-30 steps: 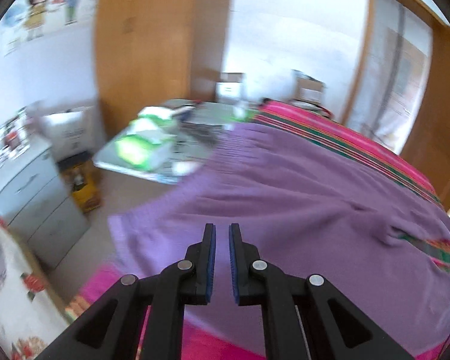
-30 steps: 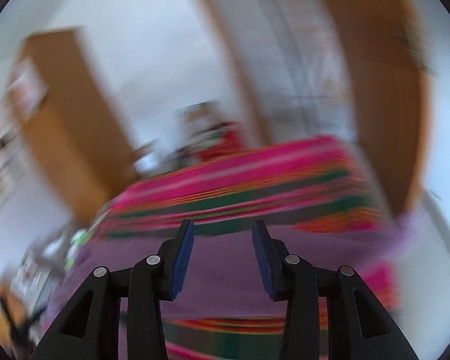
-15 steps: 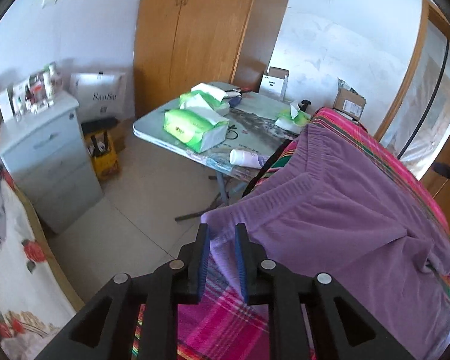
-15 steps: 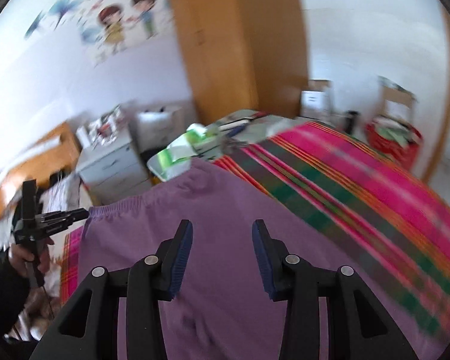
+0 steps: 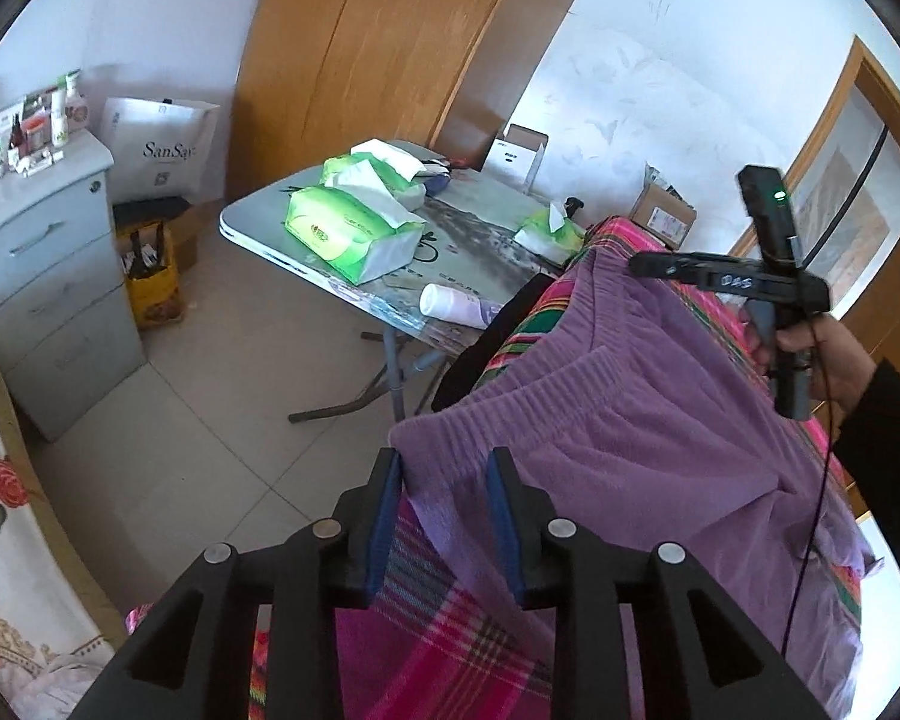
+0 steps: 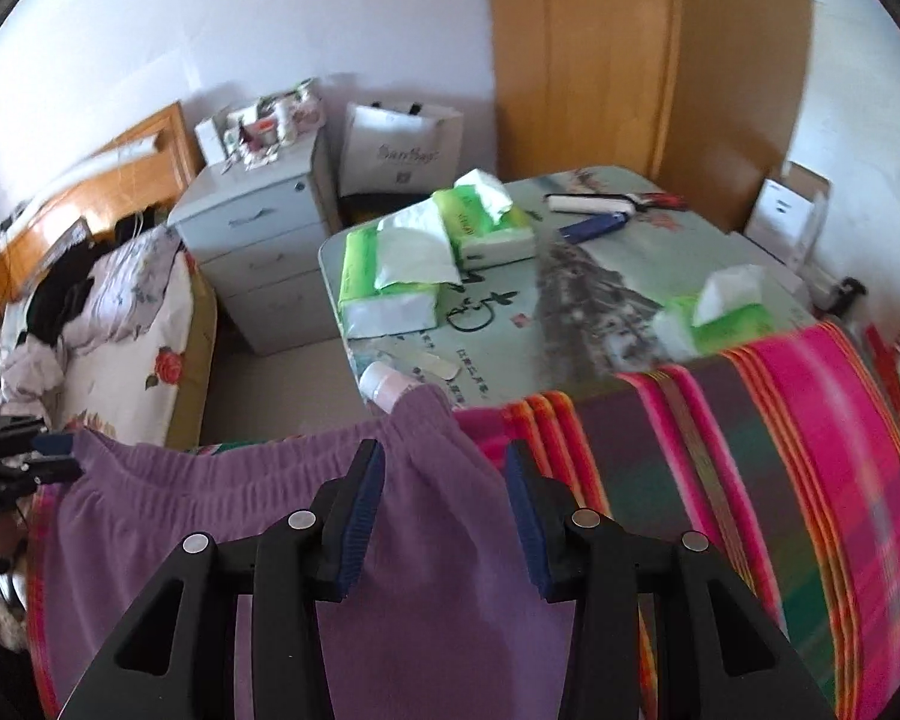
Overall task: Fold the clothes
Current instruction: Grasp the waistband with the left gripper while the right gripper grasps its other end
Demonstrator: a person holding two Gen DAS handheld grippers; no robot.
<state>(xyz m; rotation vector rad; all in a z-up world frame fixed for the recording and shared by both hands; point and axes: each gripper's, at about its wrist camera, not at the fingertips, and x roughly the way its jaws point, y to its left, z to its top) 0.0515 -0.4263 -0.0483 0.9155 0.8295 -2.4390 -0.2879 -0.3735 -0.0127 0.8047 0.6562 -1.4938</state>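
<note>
purple trousers (image 5: 648,420) lie spread on the striped pink blanket (image 6: 810,450), elastic waistband toward the folding table (image 5: 486,222). our left gripper (image 5: 444,492) sits at the near waistband corner, its jaws opening, cloth between the blue pads but no longer pinched. our right gripper (image 6: 444,480) stands wide and released over the far waistband corner, fabric under it, nothing gripped. in the left wrist view the right hand (image 5: 822,354) hovers above the blanket's far edge. the waistband corner by the right gripper hangs just over the blanket's edge, near a white bottle (image 6: 384,384) on the table rim. tissue packs (image 5: 354,228) crowd the tabletop. bare tiled floor (image 5: 180,450) lies open between table, grey drawer unit (image 5: 42,276) and the flowered bed (image 6: 126,348).
</note>
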